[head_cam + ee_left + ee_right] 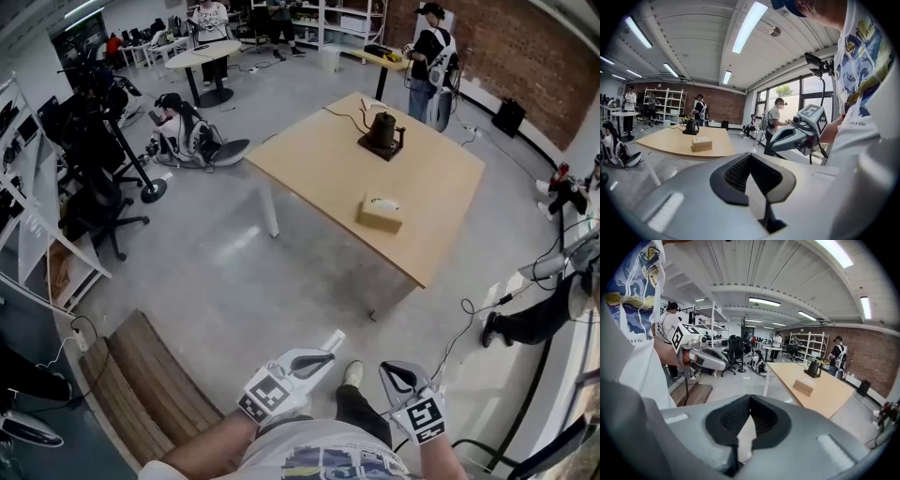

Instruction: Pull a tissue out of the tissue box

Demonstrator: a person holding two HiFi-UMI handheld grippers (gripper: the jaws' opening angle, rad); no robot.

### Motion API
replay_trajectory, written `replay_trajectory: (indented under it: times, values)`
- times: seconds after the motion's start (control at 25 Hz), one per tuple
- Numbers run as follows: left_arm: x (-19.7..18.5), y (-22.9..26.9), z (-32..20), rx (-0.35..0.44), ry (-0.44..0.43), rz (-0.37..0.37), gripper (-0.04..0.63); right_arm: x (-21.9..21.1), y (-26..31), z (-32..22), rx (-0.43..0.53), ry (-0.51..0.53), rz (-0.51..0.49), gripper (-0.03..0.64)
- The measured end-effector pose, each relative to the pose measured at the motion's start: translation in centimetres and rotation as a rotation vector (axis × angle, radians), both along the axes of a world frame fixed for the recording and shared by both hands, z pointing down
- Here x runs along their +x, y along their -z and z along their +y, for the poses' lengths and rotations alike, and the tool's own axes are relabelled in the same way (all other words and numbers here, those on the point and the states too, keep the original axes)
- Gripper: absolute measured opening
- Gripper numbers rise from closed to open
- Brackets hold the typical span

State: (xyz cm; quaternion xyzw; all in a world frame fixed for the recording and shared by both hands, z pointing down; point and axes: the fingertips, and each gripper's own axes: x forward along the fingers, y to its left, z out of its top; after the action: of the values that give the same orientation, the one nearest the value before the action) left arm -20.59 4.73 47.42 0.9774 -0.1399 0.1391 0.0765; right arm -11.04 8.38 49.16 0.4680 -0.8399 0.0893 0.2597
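Wooden tabletop (319,159) holds the tissue box (380,213) (kettle (382,131) beyond it), well apart from me; fingers pressed together on left gripper (326,352) and right gripper (389,370).

The tissue box (380,213) sits on the desk (309,159) near its near edge. The kettle (382,134) stands behind it, apart.

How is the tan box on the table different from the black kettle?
The tissue box is tan, low and blocky; the kettle is black and taller, with a spout. A white tissue pokes from the tissue box; a cord trails from the kettle. Both stand on the wooden table, apart from each other.
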Motion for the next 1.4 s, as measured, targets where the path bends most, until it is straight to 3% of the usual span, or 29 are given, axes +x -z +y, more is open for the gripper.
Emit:
replay_trajectory:
  times: [0.4,0.72,1.12,1.4]
  values:
    - [10.6,0.6,-8.0,0.04,0.004,-0.039,0.003,10.0,-0.4,-8.6,0.033,0.006,-0.049,0.0]
    - [17.8,1.5,-14.0,0.082,0.059,-0.064,0.003,17.4,-0.6,-14.0,0.037,0.063,-0.06,0.0]
    - [19.8,-0.2,-21.5,0.088,0.1,-0.112,0.003,20.1,-1.7,-18.4,0.027,0.056,-0.079,0.0]
    - [21.1,-2.2,-29.3,0.091,0.041,-0.125,0.012,22.9,-1.5,-22.8,0.025,-0.062,-0.034,0.0]
